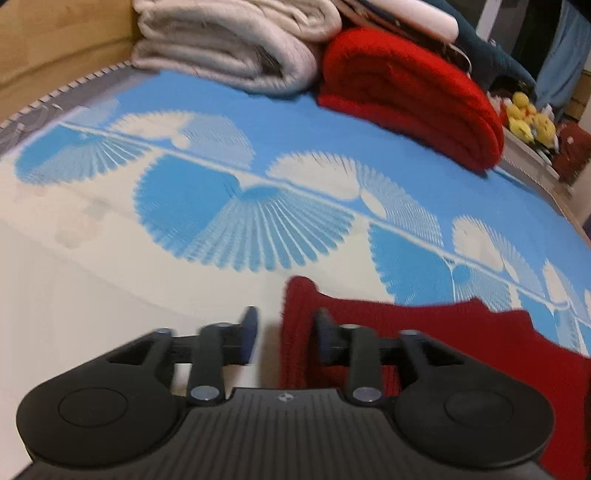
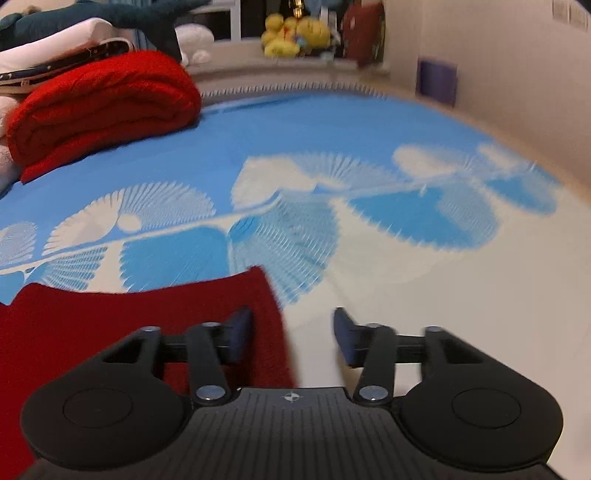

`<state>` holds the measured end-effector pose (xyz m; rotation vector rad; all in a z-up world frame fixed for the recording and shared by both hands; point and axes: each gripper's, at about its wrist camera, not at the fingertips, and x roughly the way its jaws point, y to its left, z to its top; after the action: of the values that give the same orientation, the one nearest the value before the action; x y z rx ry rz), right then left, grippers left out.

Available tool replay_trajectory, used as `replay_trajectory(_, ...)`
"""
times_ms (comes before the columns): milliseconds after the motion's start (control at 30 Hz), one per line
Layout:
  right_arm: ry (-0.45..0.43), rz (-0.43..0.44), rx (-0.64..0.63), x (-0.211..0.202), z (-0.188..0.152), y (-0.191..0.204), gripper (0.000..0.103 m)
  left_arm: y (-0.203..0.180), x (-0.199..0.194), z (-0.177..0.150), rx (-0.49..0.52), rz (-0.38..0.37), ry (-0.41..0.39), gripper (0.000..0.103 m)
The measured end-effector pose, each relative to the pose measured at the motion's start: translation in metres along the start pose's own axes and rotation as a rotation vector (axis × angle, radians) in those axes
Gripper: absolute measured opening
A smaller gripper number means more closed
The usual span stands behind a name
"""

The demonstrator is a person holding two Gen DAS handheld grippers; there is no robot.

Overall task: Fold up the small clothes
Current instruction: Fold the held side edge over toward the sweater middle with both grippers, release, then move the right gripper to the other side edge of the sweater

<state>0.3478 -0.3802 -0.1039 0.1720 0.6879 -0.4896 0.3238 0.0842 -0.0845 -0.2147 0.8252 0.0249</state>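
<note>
1. The bedspread [image 1: 229, 122] — blue and white, printed with fan shapes — covered the whole work surface in both of my wrist views.
2. A folded bright-red blanket [image 1: 410, 96] lay at the far end, just beside a pile of folded grey-white bedding [image 1: 225, 44]; I saw the blanket again in the right view [image 2: 99, 107].
3. The dark red knitted garment [image 1: 436, 343] lay flat on the bedspread near me. Its left edge showed in my left view, its right edge [image 2: 155, 314] in my right view.
4. My left gripper [image 1: 284, 336] stood partly open, one finger over bare bedspread and the other over the garment's edge; the pads pressed on nothing.
5. My right gripper [image 2: 293, 332] stood likewise partly open — its left finger over the garment's corner, its right over the white cloth, nothing held.
6. Yellow plush toys [image 2: 291, 35] sat on a ledge beyond the bed, blurred.
</note>
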Motion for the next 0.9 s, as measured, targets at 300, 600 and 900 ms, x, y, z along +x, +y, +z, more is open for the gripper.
replay_trajectory(300, 0.067, 0.28, -0.086, -0.028, -0.008, 0.01, 0.049, -0.029, -0.031, -0.034, 0.187, -0.115, 0.077, 0.069)
replay_trajectory(600, 0.105, 0.247, 0.049, -0.009, -0.006, -0.011, 0.047, 0.017, 0.015, -0.029, 0.052, 0.057, 0.193, 0.092)
replay_trajectory(900, 0.024, 0.193, 0.095, -0.032, -0.003, -0.029, 0.055, 0.008, -0.009, -0.029, 0.106, 0.134, 0.143, 0.093)
